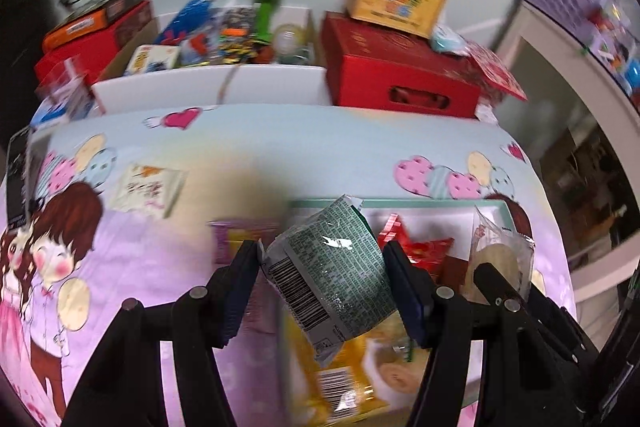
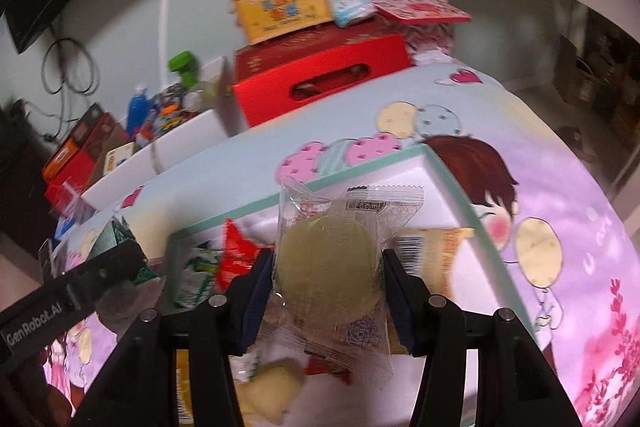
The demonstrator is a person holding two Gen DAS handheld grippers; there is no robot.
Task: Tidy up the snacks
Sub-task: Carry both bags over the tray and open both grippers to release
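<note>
The left gripper [image 1: 322,269] squeezes a green pack [image 1: 332,275] between its fingers [image 1: 404,287], above the white box [image 1: 436,206]. A red pack [image 1: 420,247] lies in the box just past the fingers. The right gripper [image 2: 328,277] squeezes a clear pack [image 2: 332,267] with a round cookie inside, over the same box [image 2: 360,175]. The box sits on a cartoon cloth [image 2: 560,187].

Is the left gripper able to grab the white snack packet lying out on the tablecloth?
Probably not right now: the left gripper is already shut on the green packet. The white packet lies in the open with nothing on it.
</note>
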